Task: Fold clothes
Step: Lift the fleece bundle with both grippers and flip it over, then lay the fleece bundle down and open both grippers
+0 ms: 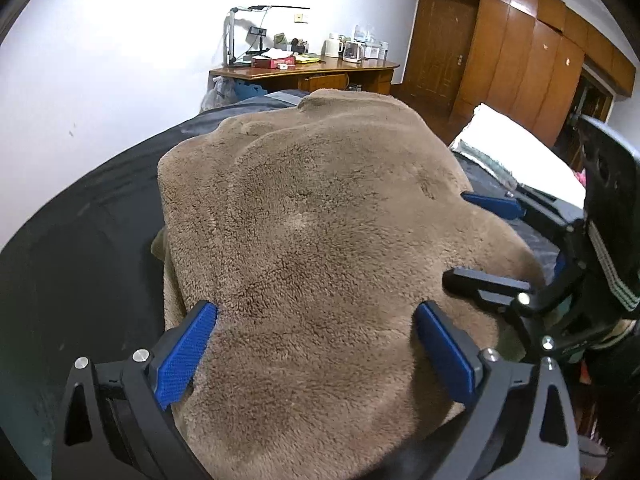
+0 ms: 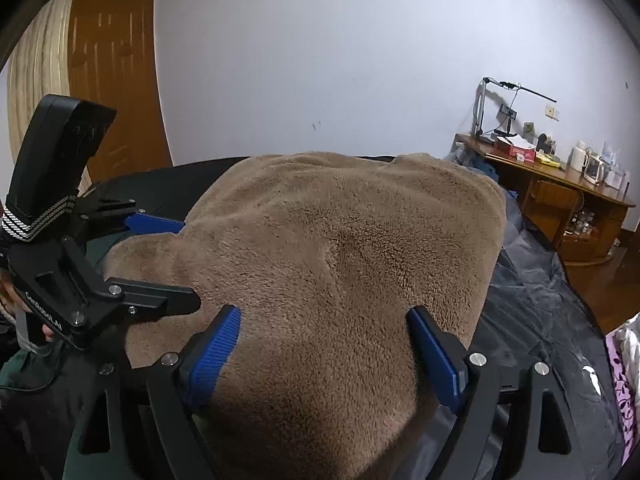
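A brown fleece garment [image 1: 320,220] lies folded in a thick pile on a dark bed cover [image 1: 88,216]; it also fills the right wrist view [image 2: 344,248]. My left gripper [image 1: 316,320] is open, its blue pads spread wide over the near edge of the fleece. My right gripper [image 2: 324,320] is open too, its pads astride the near edge of the same pile. Each gripper shows in the other's view: the right one [image 1: 492,240] at the pile's right side, the left one [image 2: 160,260] at its left side. Neither pinches the cloth.
A wooden desk [image 1: 308,72] with a lamp, boxes and kettles stands beyond the bed; it also shows in the right wrist view [image 2: 560,184]. Wooden wardrobes [image 1: 520,40] line the right wall. A white pillow [image 1: 516,148] lies right. Clear plastic sheeting [image 2: 532,300] covers the bed.
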